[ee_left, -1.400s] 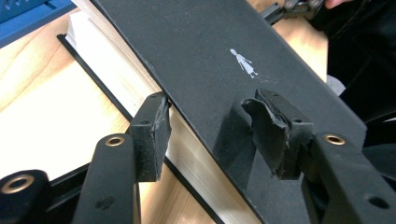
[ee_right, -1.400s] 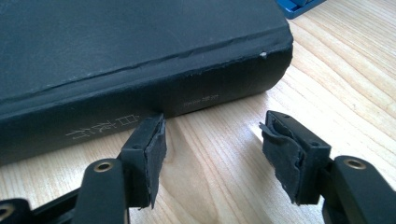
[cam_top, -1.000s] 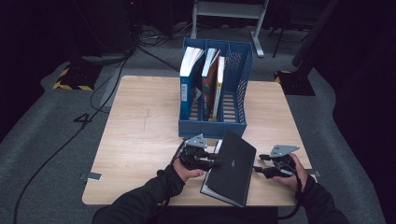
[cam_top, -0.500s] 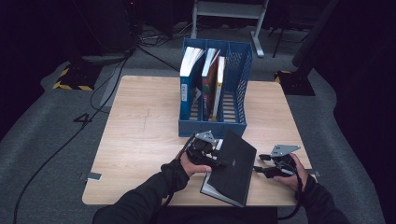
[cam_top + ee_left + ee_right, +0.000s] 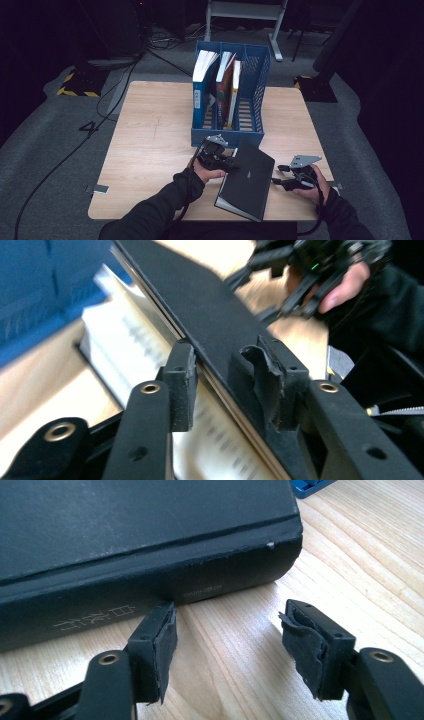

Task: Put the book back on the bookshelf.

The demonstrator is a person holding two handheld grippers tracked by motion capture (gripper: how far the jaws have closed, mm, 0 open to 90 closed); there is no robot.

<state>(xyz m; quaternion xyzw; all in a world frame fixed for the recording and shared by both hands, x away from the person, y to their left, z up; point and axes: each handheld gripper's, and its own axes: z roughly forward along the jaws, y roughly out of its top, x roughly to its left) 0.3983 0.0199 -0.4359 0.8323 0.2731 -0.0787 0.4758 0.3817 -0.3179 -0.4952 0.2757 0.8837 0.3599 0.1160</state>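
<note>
Book [image 5: 248, 177]: black, lying on table [image 5: 150, 145], cover lifted.
Left gripper [image 5: 220, 370]: just closed, pinching the cover.
Right gripper [image 5: 225, 645]: spread, holding nothing, beside spine.

Blue file rack [image 5: 260, 95] stands on far middle of wooden table [image 5: 150, 145]. Three slots: book with white pages [image 5: 202, 75] in left one, red book [image 5: 226, 82] and thin pale book [image 5: 235, 90] in middle one. Grey floor around table. Black cables [image 5: 65, 155] on floor at left. Yellow-black tape [image 5: 75, 92] far left.
</note>
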